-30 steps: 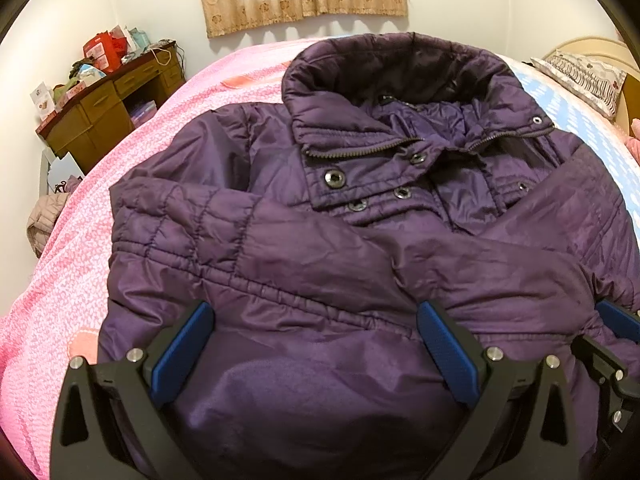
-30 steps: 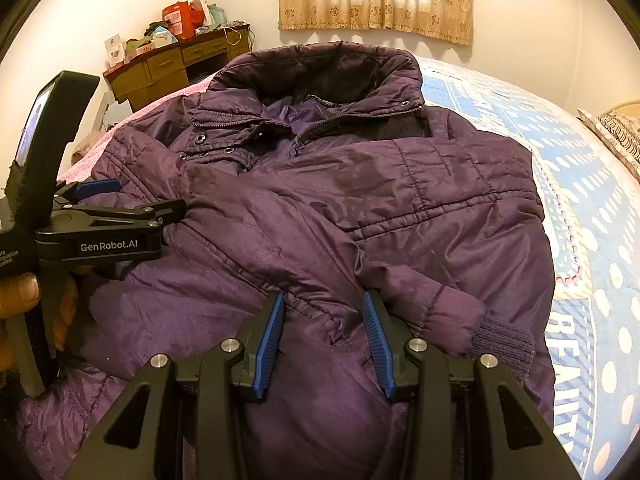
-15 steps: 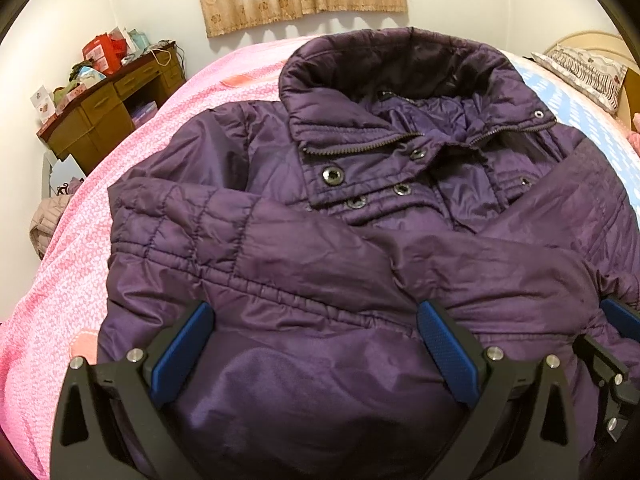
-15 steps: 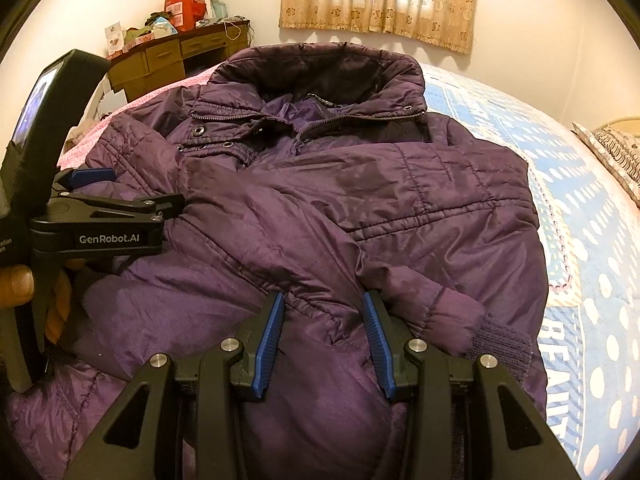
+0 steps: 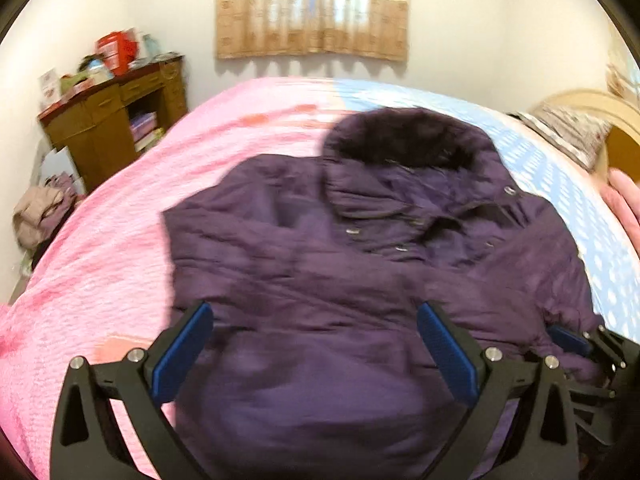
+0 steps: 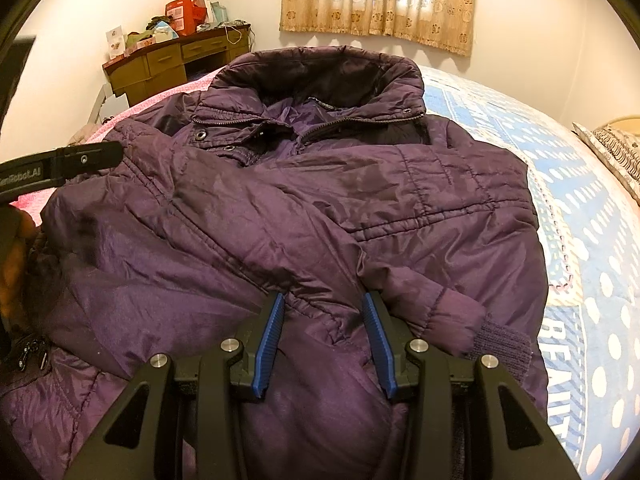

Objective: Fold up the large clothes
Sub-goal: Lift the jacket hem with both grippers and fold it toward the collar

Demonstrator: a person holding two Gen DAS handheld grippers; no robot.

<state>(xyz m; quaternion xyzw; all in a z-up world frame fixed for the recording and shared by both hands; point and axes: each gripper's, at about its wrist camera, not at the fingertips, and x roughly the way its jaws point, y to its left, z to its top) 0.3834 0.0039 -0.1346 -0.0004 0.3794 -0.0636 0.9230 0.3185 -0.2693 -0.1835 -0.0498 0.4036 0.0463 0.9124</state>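
Observation:
A purple padded jacket point(image 6: 360, 200) lies front up on the bed, its collar point(image 6: 320, 76) at the far end and both sleeves folded across the chest. The knit cuff point(image 6: 504, 340) of one sleeve rests near my right gripper point(image 6: 323, 298), whose blue pads are shut on a bunched fold of the jacket's lower part. My left gripper point(image 5: 314, 312) hovers wide open above the jacket point(image 5: 360, 280) with nothing pinched between its pads; this view is blurred. One left finger point(image 6: 60, 164) shows at the left edge of the right wrist view.
The bedspread is pink point(image 5: 120, 260) on the left half and blue with white dots point(image 6: 580, 220) on the right. A cluttered wooden desk point(image 5: 112, 120) stands at the far left wall. A pillow point(image 5: 560, 136) and headboard lie far right. A curtain point(image 6: 376, 0) hangs behind.
My left gripper has drawn back and up from the jacket, so more pink bedspread shows and the jacket looks smaller. The right gripper has kept its place and its hold.

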